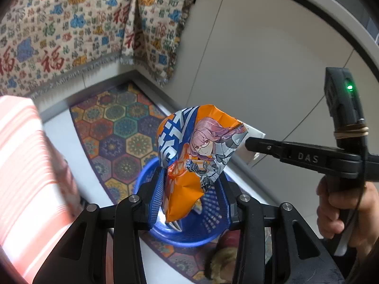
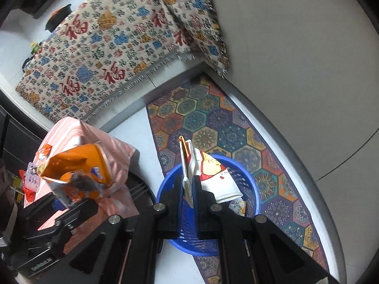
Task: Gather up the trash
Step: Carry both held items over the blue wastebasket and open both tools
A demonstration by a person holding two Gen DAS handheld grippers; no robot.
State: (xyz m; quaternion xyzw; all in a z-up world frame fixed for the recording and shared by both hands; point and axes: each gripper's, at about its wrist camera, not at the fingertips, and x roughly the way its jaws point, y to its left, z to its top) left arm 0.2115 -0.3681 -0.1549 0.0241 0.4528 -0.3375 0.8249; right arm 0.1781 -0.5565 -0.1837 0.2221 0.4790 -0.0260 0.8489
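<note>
I read "DAS" on the right tool point(image 2: 188, 190); its jaws are clamped on a white wrapper point(image 2: 208, 177) with red-yellow print. Left tool point(image 1: 189, 191) grips a crumpled orange-blue snack bag point(image 1: 189, 156) showing a pink-haired anime figure. Both hang over the blue basket point(image 2: 251, 177) on the hexagon-pattern rug point(image 2: 213, 123).

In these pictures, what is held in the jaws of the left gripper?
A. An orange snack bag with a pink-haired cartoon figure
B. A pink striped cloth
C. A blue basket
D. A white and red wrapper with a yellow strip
A: in the left wrist view the left gripper has its jaws closed on the crumpled orange snack bag, which hangs above the blue basket.
</note>
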